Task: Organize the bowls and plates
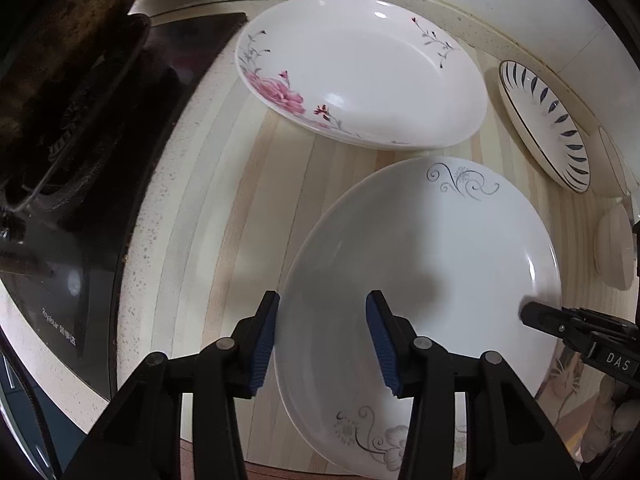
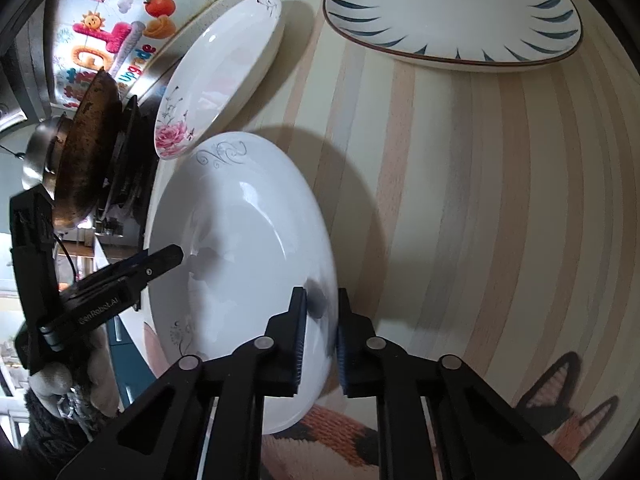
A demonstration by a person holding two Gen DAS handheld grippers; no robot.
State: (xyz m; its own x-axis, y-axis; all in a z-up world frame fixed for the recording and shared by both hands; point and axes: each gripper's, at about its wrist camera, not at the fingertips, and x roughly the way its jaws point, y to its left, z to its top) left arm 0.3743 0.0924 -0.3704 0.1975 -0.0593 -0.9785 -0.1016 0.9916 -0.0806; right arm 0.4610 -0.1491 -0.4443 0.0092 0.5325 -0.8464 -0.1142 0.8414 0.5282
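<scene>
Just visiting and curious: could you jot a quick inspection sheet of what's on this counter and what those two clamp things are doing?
Surface: striped wooden mat on a speckled counter.
Job's things: grey-scroll plate nearest; pink-flower plate behind it; blue-leaf plate apart on the mat.
Clutter: nothing seen.
Grippers: left gripper open, its fingers either side of the grey-scroll plate's rim; right gripper around the opposite rim, contact unclear.
Cables: thin black cable near the left gripper.
Surroundings: stove with a dark pan; colourful wall stickers.

Left hand-held gripper (image 1: pixel 322 344) jaws spread wide apart; right hand-held gripper (image 2: pixel 322 340) jaws nearly closed, narrow gap.
</scene>
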